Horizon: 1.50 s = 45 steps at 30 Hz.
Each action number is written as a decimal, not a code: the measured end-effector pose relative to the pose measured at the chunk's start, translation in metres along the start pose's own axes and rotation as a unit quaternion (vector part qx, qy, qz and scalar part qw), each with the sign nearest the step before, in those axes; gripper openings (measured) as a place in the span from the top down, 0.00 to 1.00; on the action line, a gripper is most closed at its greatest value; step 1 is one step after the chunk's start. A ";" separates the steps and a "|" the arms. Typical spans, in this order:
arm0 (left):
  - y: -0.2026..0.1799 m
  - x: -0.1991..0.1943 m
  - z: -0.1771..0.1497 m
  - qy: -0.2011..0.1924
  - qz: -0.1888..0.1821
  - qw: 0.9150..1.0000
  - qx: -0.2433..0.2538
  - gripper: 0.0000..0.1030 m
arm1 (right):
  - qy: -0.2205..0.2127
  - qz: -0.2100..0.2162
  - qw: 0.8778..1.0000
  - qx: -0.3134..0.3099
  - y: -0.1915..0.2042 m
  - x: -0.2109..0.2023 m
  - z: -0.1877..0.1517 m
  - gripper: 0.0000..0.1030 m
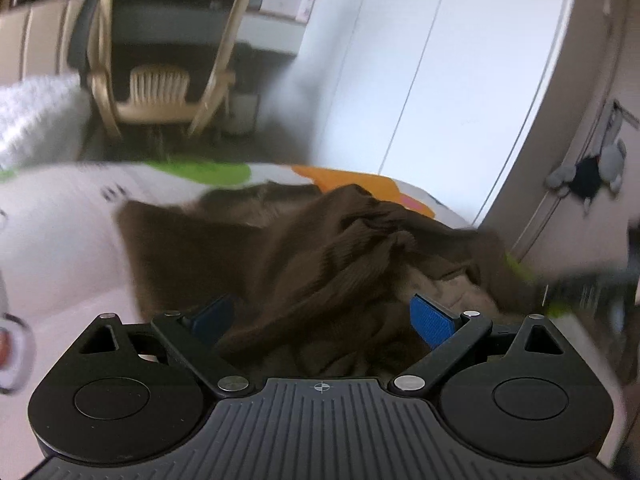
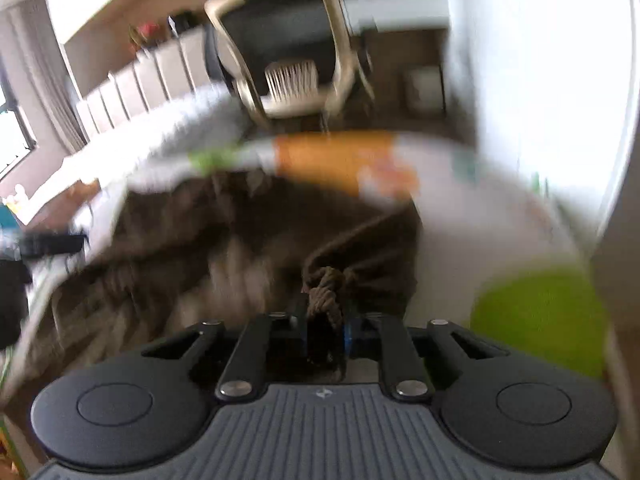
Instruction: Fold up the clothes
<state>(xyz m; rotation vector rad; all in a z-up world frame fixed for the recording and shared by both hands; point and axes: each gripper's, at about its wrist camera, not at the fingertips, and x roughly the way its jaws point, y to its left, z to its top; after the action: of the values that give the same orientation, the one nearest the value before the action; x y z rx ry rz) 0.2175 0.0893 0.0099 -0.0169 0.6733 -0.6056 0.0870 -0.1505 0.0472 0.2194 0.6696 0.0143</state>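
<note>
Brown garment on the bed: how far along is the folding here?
Early. Nothing looks folded: the brown garment lies crumpled on the patterned sheet. In hand: the right claw is shut on a bunched edge, and the left claw is open with cloth between its pads. Spreading it flat and every fold remain.

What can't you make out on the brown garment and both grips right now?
- Left wrist view: the brown knit garment bunches over itself, hiding its shape; left gripper open, fabric draped between its blue pads.
- Right wrist view: motion blur; right gripper pinches a fabric bunch, but which part is unclear.
</note>
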 end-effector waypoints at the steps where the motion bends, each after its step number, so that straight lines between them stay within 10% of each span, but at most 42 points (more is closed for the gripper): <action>1: 0.003 -0.005 -0.001 -0.002 0.006 1.000 0.005 0.05 | -0.019 0.007 1.000 -0.009 0.007 -0.005 0.017 0.87; 10: 0.027 -0.016 -0.014 0.000 -0.019 0.999 -0.035 0.05 | -0.042 0.156 0.984 -0.074 0.148 0.044 0.117 0.87; 14: 0.028 -0.018 -0.021 0.012 -0.050 0.997 -0.049 0.04 | -0.022 0.192 0.977 -0.095 0.195 0.083 0.119 0.63; 21: 0.039 -0.015 -0.013 -0.003 -0.062 0.992 -0.108 0.05 | -0.054 0.174 0.980 -0.079 0.177 0.069 0.118 0.51; 25: 0.045 0.002 0.005 -0.022 0.002 0.989 -0.147 0.06 | -0.067 0.123 0.989 -0.049 0.130 0.062 0.099 0.49; 27: 0.047 0.018 0.014 -0.014 0.034 0.987 -0.158 0.29 | -0.062 0.099 0.992 -0.037 0.109 0.065 0.085 0.49; 32: 0.040 0.061 0.027 0.016 0.070 0.987 -0.141 0.37 | -0.049 0.070 0.996 -0.010 0.073 0.075 0.062 0.49; 35: 0.027 0.068 0.035 0.017 0.090 0.991 -0.096 0.85 | -0.058 0.052 0.997 -0.024 0.068 0.076 0.062 0.49; 41: 0.033 0.049 0.054 -0.009 0.157 0.987 -0.044 0.82 | -0.013 0.046 0.996 -0.080 0.082 0.114 0.053 0.49; 45: 0.043 0.065 0.029 0.053 0.188 0.981 0.001 0.50 | 0.062 0.024 0.992 -0.112 0.091 0.167 0.036 0.47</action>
<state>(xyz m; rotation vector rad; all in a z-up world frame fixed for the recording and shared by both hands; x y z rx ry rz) 0.2975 0.0849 -0.0136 0.1426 0.7555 -0.2441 0.2454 -0.0547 -0.0087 0.0178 0.7799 0.1488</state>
